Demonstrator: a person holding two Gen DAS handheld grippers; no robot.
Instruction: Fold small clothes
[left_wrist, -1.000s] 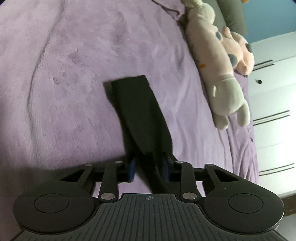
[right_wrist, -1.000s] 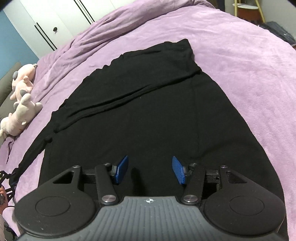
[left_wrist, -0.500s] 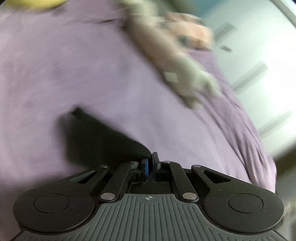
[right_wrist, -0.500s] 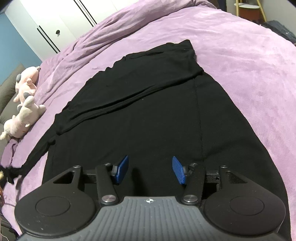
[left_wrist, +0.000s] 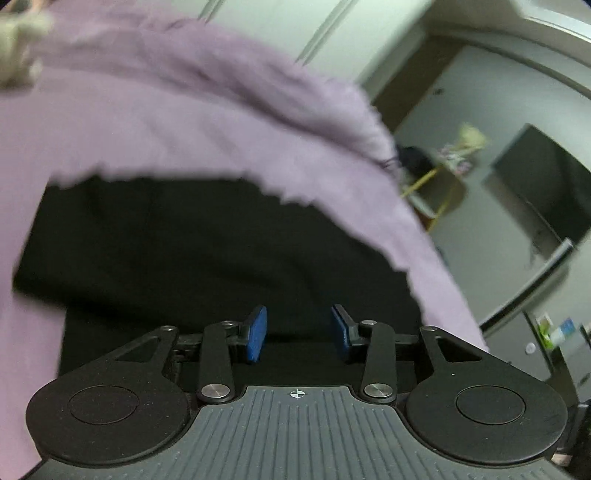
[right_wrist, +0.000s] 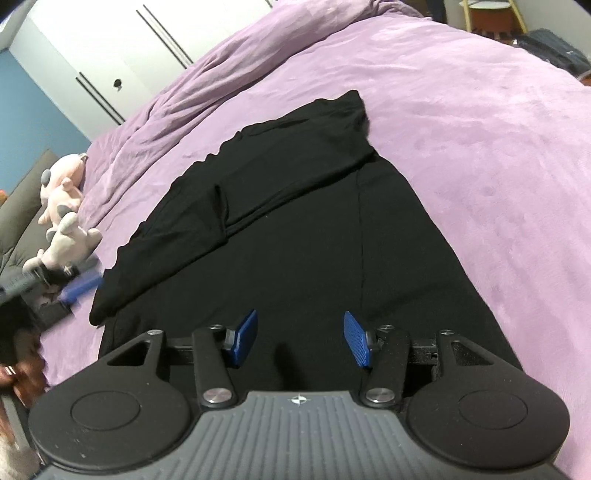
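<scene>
A black long-sleeved garment (right_wrist: 314, 236) lies spread flat on the purple bed cover (right_wrist: 480, 129). Its left sleeve (right_wrist: 122, 280) is bunched against the body's left edge. My right gripper (right_wrist: 300, 332) hovers over the near hem, open, with nothing between its blue pads. My left gripper (left_wrist: 298, 328) is over the garment's (left_wrist: 207, 251) dark cloth in a blurred view. Its jaws are opening and hold nothing. In the right wrist view the left gripper (right_wrist: 75, 291) is a blurred blue finger beside the sleeve end.
Two plush toys (right_wrist: 62, 214) lie at the bed's left side, near a grey pillow (right_wrist: 18, 206). White wardrobe doors (right_wrist: 110, 55) stand behind. Off the bed's far end are a yellow-legged stool (right_wrist: 491, 14) and a dark screen (left_wrist: 546, 192).
My left gripper, shut on the sleeve, swung fast from the plush toys toward the garment's body, then opened and let the sleeve go. The sleeve now lies bunched by the body. My right gripper shifted slightly.
</scene>
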